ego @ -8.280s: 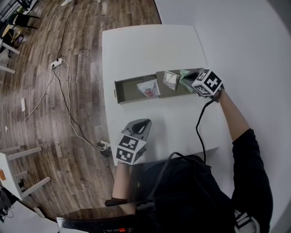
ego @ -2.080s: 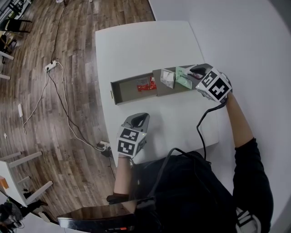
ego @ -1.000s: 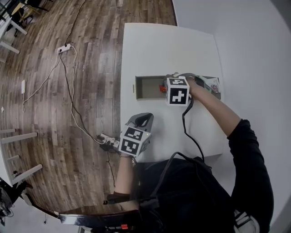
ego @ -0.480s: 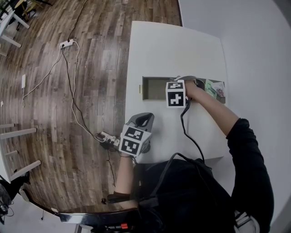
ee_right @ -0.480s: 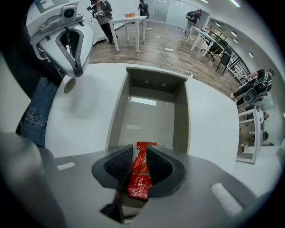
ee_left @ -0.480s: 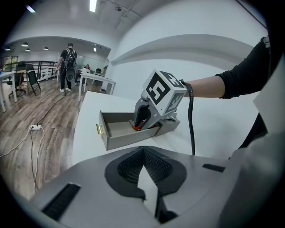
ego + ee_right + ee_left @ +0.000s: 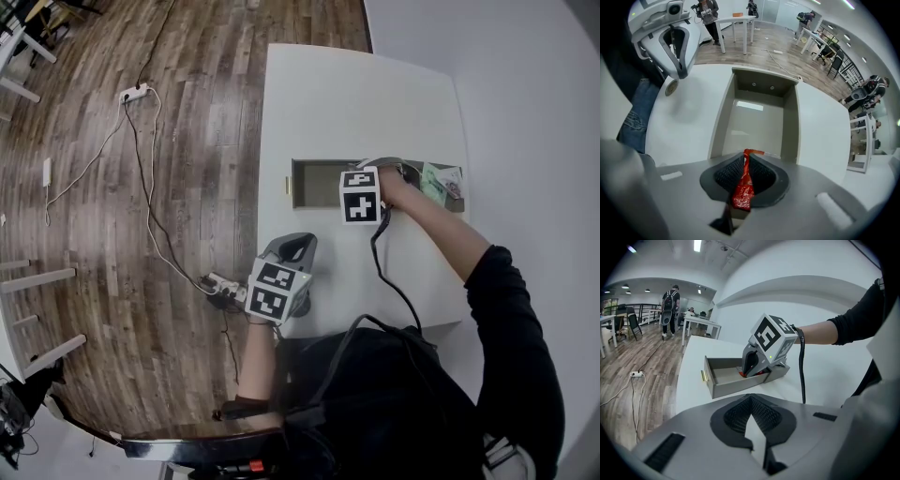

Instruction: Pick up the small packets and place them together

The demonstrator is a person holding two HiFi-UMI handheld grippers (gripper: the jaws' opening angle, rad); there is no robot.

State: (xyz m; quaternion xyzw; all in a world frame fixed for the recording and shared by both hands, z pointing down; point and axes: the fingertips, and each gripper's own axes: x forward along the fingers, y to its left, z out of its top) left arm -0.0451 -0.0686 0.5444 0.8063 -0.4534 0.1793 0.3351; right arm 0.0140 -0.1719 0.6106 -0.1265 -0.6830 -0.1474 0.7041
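Note:
A grey open tray (image 7: 314, 171) lies across the white table. My right gripper (image 7: 361, 192) points straight down into its middle; its jaws have just been closing. In the right gripper view they (image 7: 743, 176) pinch a small red packet (image 7: 742, 190) upright over the tray floor (image 7: 757, 122). The left gripper view shows the same grip at the right gripper (image 7: 749, 371) inside the tray (image 7: 724, 380). Several pale and green packets (image 7: 439, 183) sit together at the tray's right end. My left gripper (image 7: 291, 246) rests at the table's near edge, shut and empty (image 7: 751, 427).
The table's left edge drops to a wooden floor with a cable and power strip (image 7: 139, 92). A white wall runs along the right. My left gripper (image 7: 677, 47) shows near the tray in the right gripper view. Desks and people stand far off.
My right gripper came from the tray's right end to the red packet, sank over it, and now hides it in the head view. The left gripper stayed put.

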